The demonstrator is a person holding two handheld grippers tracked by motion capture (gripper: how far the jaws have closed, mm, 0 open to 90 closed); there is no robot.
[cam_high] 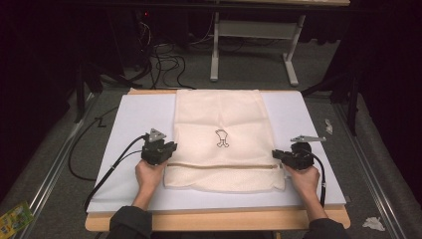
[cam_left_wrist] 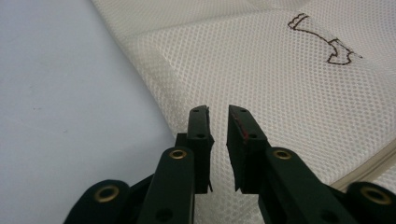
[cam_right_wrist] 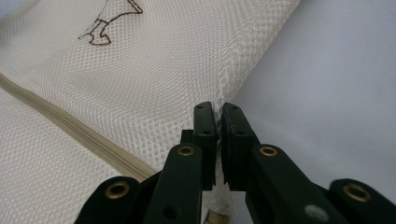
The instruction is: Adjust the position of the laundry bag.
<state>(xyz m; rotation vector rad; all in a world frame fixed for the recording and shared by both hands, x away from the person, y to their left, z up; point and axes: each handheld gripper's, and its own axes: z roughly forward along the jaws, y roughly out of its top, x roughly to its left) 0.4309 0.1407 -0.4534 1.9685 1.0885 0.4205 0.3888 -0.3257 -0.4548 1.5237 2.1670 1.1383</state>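
Note:
A cream mesh laundry bag (cam_high: pixel 219 114) with a small brown drawing (cam_high: pixel 222 138) and a zipper (cam_high: pixel 221 166) lies flat on the white board (cam_high: pixel 134 119). My left gripper (cam_high: pixel 171 148) sits at the bag's left edge. In the left gripper view its jaws (cam_left_wrist: pixel 218 112) stand slightly apart above the mesh (cam_left_wrist: pixel 280 84), and nothing is pinched between them. My right gripper (cam_high: pixel 276 154) is at the bag's right edge. In the right gripper view its jaws (cam_right_wrist: pixel 217 108) are nearly together, with a fold of the mesh edge (cam_right_wrist: pixel 224 70) caught between the pads.
The board rests on a wooden table (cam_high: pixel 214 219). Bare white board lies on both sides of the bag. Cables (cam_high: pixel 164 62) and a metal table frame (cam_high: pixel 254 30) are on the floor behind. A green packet (cam_high: pixel 15 216) and crumpled paper (cam_high: pixel 373 223) lie beside the table.

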